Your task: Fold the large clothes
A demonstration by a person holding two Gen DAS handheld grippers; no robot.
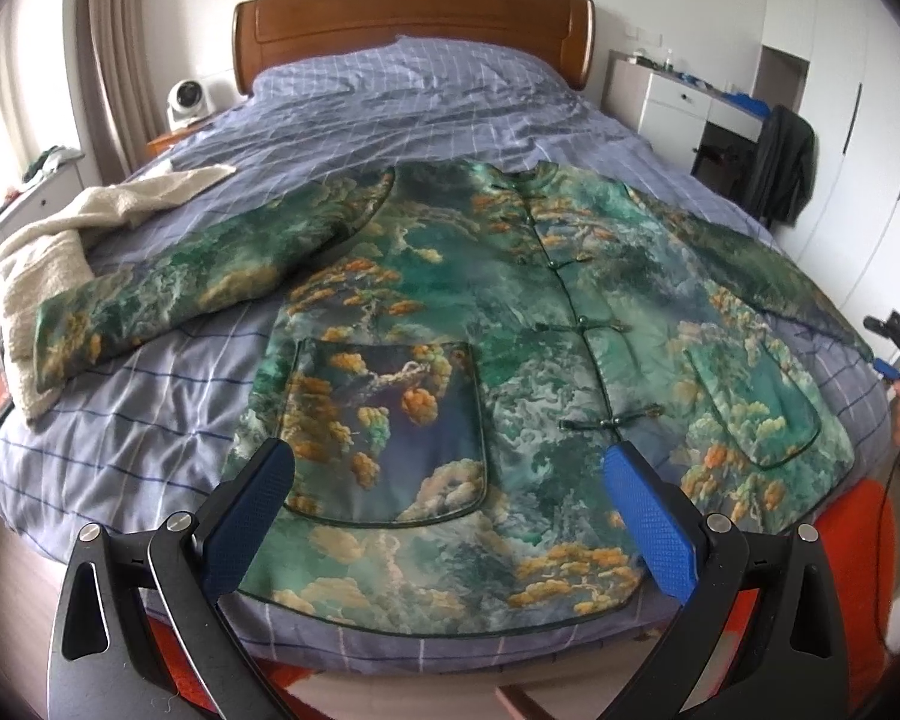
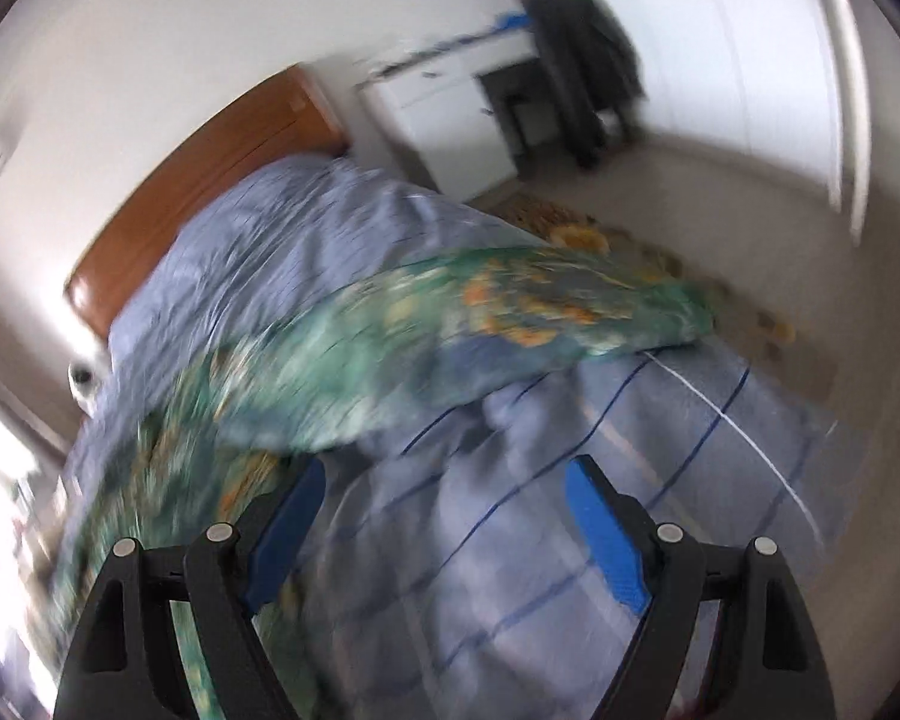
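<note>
A green jacket (image 1: pixel 510 312) with orange cloud print lies flat and face up on the bed, buttoned, both sleeves spread out. My left gripper (image 1: pixel 450 462) is open and empty above the jacket's bottom hem. My right gripper (image 2: pixel 444 480) is open and empty over the blue bedcover (image 2: pixel 540 540), just below the jacket's right sleeve (image 2: pixel 510 312). The right wrist view is blurred by motion. The right gripper also shows in the left wrist view (image 1: pixel 888 348) at the far right edge, by the sleeve's cuff.
A cream fleece garment (image 1: pixel 48 258) lies at the bed's left side, under the left sleeve's cuff. The wooden headboard (image 1: pixel 414 18) is at the back. A white desk (image 1: pixel 684 102) and a chair with a dark coat (image 1: pixel 780 162) stand on the right.
</note>
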